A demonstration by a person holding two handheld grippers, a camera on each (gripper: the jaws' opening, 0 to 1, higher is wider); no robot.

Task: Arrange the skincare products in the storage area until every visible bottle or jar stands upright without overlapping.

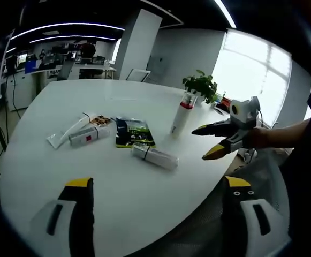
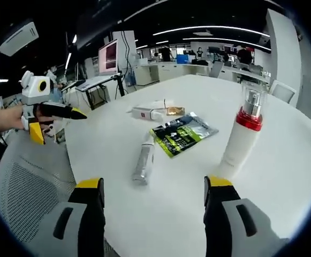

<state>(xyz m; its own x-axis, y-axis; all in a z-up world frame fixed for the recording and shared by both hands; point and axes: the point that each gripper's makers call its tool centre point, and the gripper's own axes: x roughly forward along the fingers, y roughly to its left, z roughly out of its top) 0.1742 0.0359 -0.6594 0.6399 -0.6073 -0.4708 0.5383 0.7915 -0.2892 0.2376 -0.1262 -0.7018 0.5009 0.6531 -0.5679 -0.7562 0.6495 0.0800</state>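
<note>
Skincare products are seen spread over a white round table [image 1: 118,176] in an open office. A white pump bottle with a red collar [image 1: 181,116] stands upright near the table's far edge in the left gripper view; in the right gripper view the same bottle [image 2: 241,137] is just ahead of the right-hand jaw. A silver tube [image 1: 154,156] lies on its side at mid-table, seen also in the right gripper view [image 2: 143,163] ahead of the jaws. Beside it a dark green sachet [image 1: 133,133] lies flat, and further along a white tube with a pink label [image 1: 85,138] rests against a clear packet [image 1: 69,131] and a small brown sachet [image 1: 100,121].

The left gripper [image 1: 158,184] is held open above the near table edge, its yellow-tipped jaws wide apart and nothing between them. The right gripper [image 2: 152,184] is likewise held open and empty over the table; in the left gripper view it is seen [image 1: 209,142] beyond the table's right edge, jaws parted, gripped by a hand [image 1: 257,138]. A potted plant [image 1: 200,85] stands at the far edge by the bright window
</note>
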